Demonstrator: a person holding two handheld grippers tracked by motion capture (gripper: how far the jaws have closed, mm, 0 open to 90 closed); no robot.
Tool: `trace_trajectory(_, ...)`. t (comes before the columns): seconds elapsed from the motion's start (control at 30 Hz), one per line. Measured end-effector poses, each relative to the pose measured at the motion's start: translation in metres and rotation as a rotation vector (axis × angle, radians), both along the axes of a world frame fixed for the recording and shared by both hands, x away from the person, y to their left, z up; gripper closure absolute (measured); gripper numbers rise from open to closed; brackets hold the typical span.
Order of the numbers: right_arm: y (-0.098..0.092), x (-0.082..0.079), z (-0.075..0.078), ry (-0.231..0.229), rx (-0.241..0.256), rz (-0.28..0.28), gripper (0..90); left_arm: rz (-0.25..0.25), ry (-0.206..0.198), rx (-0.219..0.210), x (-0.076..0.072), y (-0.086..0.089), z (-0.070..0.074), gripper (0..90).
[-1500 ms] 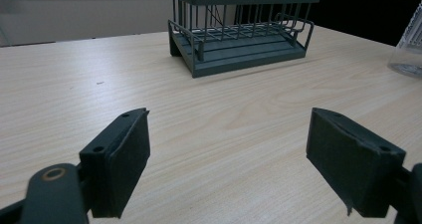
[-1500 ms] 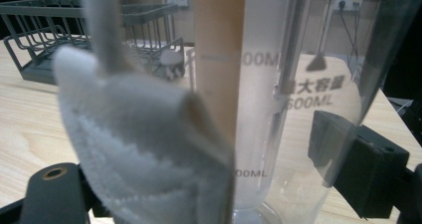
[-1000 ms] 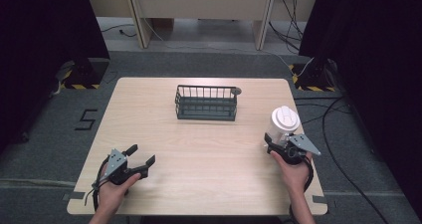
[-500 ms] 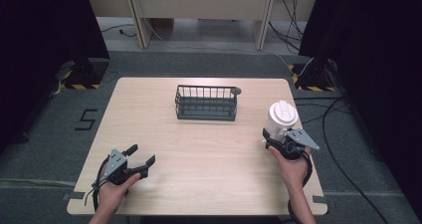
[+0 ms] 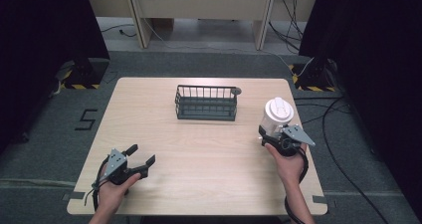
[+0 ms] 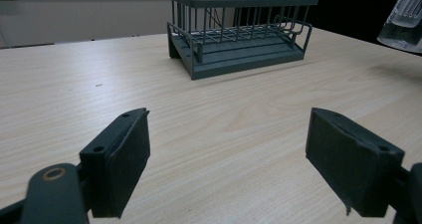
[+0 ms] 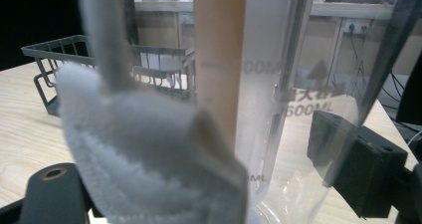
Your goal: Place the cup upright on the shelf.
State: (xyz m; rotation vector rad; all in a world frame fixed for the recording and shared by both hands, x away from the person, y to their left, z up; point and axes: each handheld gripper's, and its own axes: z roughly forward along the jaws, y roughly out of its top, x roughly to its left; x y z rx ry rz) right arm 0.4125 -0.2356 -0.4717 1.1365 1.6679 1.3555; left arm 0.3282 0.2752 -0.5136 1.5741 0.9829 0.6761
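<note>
The right tongs point(image 5: 272, 132) pinch a clear bottle point(image 5: 275, 117) at the right of the table point(image 5: 209, 154). The left tongs point(image 5: 140, 156) are spread, empty. Probably next: carrying it to the basket point(image 5: 206, 103).

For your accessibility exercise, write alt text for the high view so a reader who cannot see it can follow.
A person's right gripper closes around a clear bottle with a white lid at a wooden table's right edge. The left gripper rests open near the front left; a dark wire basket sits mid-table.
</note>
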Motion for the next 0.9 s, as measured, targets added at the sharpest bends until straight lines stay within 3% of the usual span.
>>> trace_trajectory(0.9,0.043,0.029,0.024,-0.029,0.021,0.058,18.3,-0.001,-0.007,-0.011,0.0,0.001,0.002,17.2)
